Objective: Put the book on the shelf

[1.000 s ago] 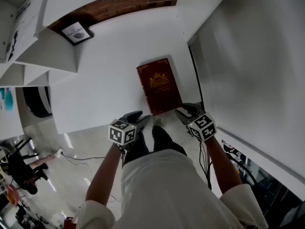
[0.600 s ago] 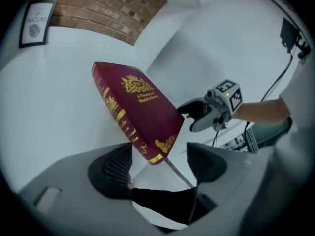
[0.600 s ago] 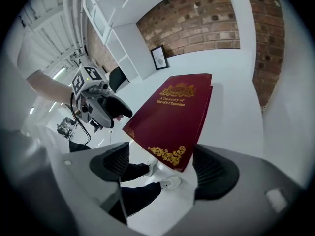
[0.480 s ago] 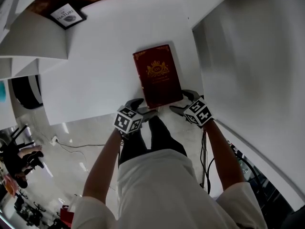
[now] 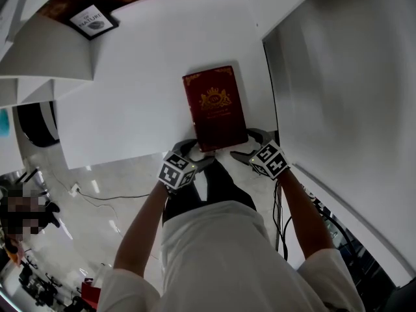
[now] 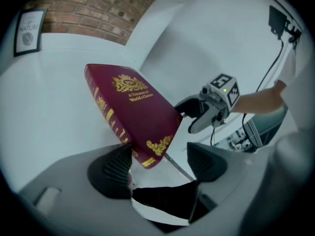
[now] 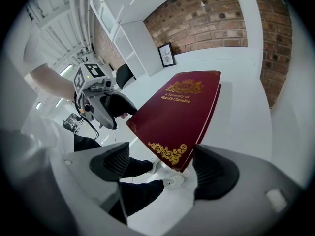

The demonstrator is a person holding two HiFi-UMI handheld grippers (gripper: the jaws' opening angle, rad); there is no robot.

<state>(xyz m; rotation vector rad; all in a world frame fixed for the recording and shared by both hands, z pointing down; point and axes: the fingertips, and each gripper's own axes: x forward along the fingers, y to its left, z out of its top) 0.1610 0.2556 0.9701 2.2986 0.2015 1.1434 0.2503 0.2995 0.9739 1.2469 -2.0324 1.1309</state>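
Head view: framed picture [image 5: 93,21] well apart from book [image 5: 215,108]; white wall [image 5: 338,77] near.

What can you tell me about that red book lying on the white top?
The book is a closed dark red hardcover, cover up, with a gold crest, gold corner ornaments and the title A Treasury of World's Classics. It lies flat on the white surface, near end at the front edge. Its near corners sit between the jaws of the left gripper and the right gripper, which have just been opening; neither visibly presses it.
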